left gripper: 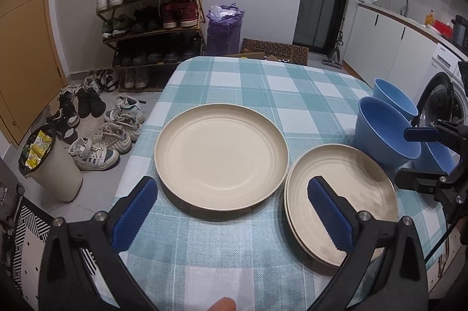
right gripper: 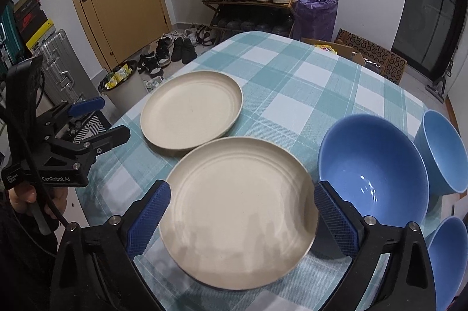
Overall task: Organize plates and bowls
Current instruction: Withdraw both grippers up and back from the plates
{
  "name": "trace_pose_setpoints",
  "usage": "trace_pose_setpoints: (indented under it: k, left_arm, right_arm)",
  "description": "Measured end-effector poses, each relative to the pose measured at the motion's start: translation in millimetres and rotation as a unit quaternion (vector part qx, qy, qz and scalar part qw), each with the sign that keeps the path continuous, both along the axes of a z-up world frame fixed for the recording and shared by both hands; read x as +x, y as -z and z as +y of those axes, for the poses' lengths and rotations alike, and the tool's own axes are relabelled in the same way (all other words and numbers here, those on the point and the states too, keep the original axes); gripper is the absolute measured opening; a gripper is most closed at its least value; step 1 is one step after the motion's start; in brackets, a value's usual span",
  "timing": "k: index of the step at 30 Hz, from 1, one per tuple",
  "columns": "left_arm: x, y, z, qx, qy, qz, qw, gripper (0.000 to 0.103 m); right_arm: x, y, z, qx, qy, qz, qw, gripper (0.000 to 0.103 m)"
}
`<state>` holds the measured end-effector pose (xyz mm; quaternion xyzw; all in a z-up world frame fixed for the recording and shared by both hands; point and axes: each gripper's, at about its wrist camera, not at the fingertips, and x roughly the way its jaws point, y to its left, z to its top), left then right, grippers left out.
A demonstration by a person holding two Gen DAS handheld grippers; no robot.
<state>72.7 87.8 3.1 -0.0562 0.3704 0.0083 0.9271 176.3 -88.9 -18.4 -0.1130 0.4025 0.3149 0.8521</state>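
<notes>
Both tongs, left (left gripper: 232, 211) and right (right gripper: 241, 216), gape over cream plates (left gripper: 220, 156)

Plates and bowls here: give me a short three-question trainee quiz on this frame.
1. True or false: the single plate lies on a stack.
2. How many blue bowls show in the right wrist view?
3. The plate stack sits: A) left of the single plate, B) between the single plate and the bowls, C) inside a bowl.

Key: 1 false, it lies alone on the tablecloth. 2 three. 3 B.
</notes>
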Motion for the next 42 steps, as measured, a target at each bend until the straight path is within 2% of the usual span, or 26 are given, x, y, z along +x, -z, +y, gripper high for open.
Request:
trace_pose_setpoints:
  k: [8, 22, 26, 42]
  left_arm:
    - [6, 3, 11, -0.002, -0.018, 0.003, 0.9998, 0.103]
    - [17, 15, 42, -0.024, -0.066, 0.001, 0.9975, 0.103]
    - [22, 21, 48, -0.036, -0.069, 0.005, 0.997, 0.103]
    - [43, 40, 59, -0.043, -0.078, 0.034, 0.9954, 0.103]
  right_arm:
    - [11, -5, 10, 0.013, 0.002, -0.01, 1.0, 0.102]
    - [34, -1, 29, 0.017, 0.004, 0.007, 1.0, 0.102]
    - [42, 1, 37, 0.016, 0.005, 0.011, 1.0, 0.102]
    - [73, 15, 65, 0.008, 0.0, 0.039, 0.999, 0.102]
